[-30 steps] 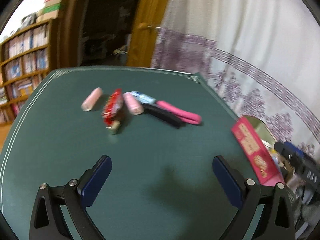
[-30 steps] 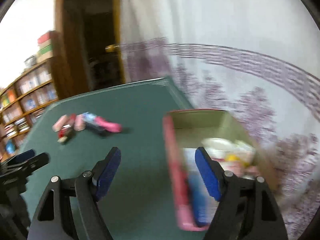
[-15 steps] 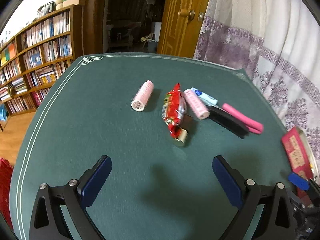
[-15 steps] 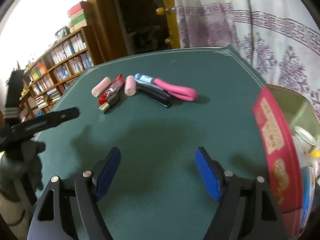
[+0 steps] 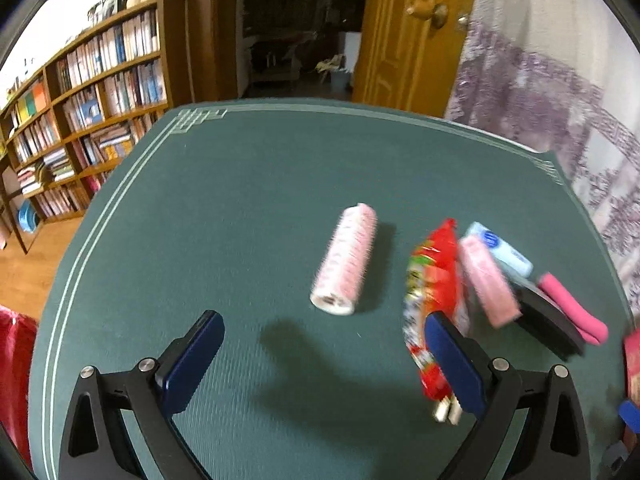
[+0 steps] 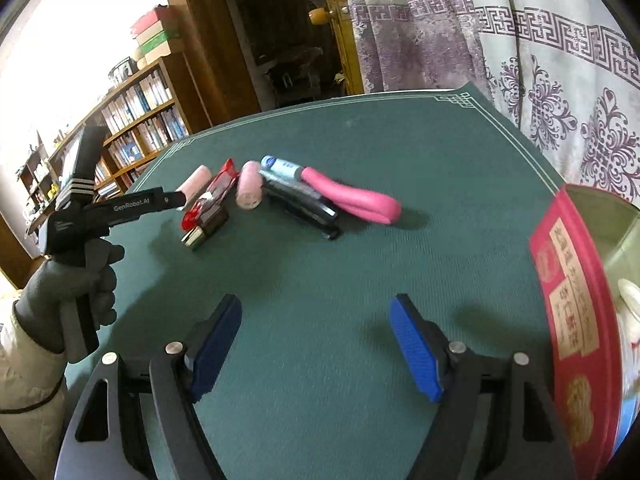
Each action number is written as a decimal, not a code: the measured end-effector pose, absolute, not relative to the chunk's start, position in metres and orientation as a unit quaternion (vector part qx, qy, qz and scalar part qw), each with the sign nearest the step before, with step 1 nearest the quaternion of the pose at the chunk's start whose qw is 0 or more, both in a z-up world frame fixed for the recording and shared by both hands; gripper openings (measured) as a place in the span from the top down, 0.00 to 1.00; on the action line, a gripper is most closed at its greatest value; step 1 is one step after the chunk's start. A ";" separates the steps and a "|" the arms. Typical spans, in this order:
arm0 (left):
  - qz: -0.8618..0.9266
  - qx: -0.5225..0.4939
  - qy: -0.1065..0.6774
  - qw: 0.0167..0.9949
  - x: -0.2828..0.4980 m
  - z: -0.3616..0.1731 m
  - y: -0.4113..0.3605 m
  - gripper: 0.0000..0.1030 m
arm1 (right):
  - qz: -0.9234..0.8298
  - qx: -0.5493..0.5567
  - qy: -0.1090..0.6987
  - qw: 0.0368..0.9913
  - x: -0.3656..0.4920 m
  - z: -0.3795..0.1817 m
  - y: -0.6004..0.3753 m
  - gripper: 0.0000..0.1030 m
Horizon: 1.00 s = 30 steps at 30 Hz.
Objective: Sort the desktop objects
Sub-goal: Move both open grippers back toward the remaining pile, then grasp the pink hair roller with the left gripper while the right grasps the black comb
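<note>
I hold my left gripper [image 5: 324, 364] over the green table mat [image 5: 240, 208], its blue pads spread wide with nothing between them. Just past its tips lies a pink hair roller [image 5: 346, 260], lying alone on the mat. To the right of that roller sits the rest of the pile: a red snack packet [image 5: 432, 280], partly hidden behind my right-hand pad, then a second pink roller [image 5: 486, 280] touching the packet, a pale blue tube [image 5: 500, 250] beyond it, a black clip [image 5: 548, 320] and a pink looped thing [image 5: 572, 308] at the far side. A small gold-coloured piece [image 5: 448, 412] pokes out below the packet.

My right gripper [image 6: 316, 344] also stands open and empty, above bare mat nearer to me than the pile. Right of it, well apart from the roller pile, stands the red tin box [image 6: 568, 280], open, with things inside that I cannot make out.
</note>
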<state>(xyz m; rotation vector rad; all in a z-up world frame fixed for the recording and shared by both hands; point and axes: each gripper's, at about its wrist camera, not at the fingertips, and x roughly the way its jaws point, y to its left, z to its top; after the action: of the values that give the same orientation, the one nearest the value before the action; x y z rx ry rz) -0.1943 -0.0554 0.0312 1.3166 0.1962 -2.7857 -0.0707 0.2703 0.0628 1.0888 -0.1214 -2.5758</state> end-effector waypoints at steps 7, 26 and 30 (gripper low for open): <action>-0.899 0.434 0.059 0.021 -0.228 0.018 -0.054 0.20 | -0.908 0.383 -0.047 0.161 -0.105 0.059 0.269 0.22; -0.907 0.414 0.077 -0.021 -0.222 0.021 -0.058 0.64 | -0.895 0.404 -0.001 0.192 -0.181 0.038 0.230 0.28; -0.907 0.414 0.081 -0.015 -0.228 0.023 -0.058 0.56 | -0.884 0.420 0.007 0.204 -0.193 0.033 0.219 0.48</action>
<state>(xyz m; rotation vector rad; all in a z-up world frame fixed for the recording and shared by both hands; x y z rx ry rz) -0.2283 -0.0582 0.0229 1.3118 0.2572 -2.8755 -0.1928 0.2187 0.0333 1.1712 0.0185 -2.4663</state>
